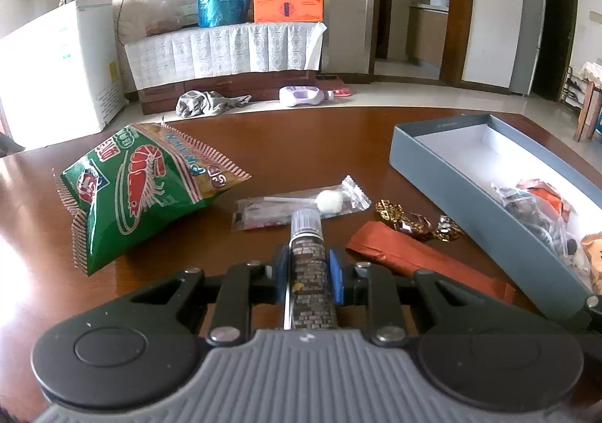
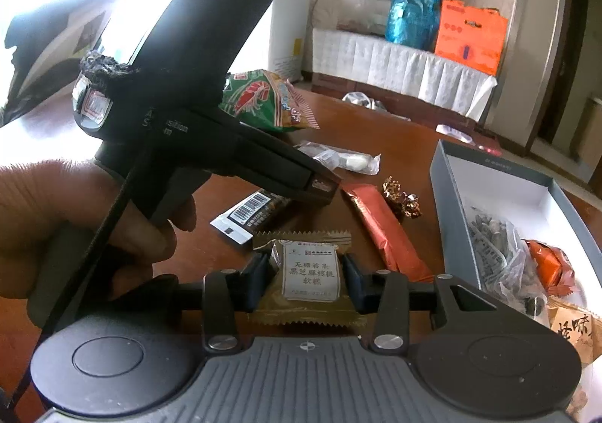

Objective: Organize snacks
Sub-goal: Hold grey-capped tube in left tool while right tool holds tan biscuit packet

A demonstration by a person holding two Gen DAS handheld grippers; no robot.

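Brown tabletop (image 1: 301, 144) runs bare toward its far edge, with tiled floor and a cloth-draped cabinet (image 1: 225, 50) beyond; that far strip is my widest free stretch. On my right the grey box (image 1: 444, 175) lies open, its near wall angled toward me, the far half of its white floor bare and wrapped snacks heaped at the near end. Between box and green prawn-cracker bag (image 1: 143, 190) lie a clear lollipop packet (image 1: 301, 203), a gold-foil candy (image 1: 414, 222) and an orange-red wrapper (image 1: 421, 261), leaving little clear table in the middle.

My left gripper (image 1: 307, 272) points downward, blue pads pressed tight on a dark stick pack (image 1: 306, 257) lying lengthwise between them. My right gripper (image 2: 306, 274) slopes down too, jaws partly closed with the pads against the sides of a gold sesame-walnut candy packet (image 2: 306, 272). From the right wrist camera, the hand (image 2: 75, 227) gripping the left tool fills the left side.
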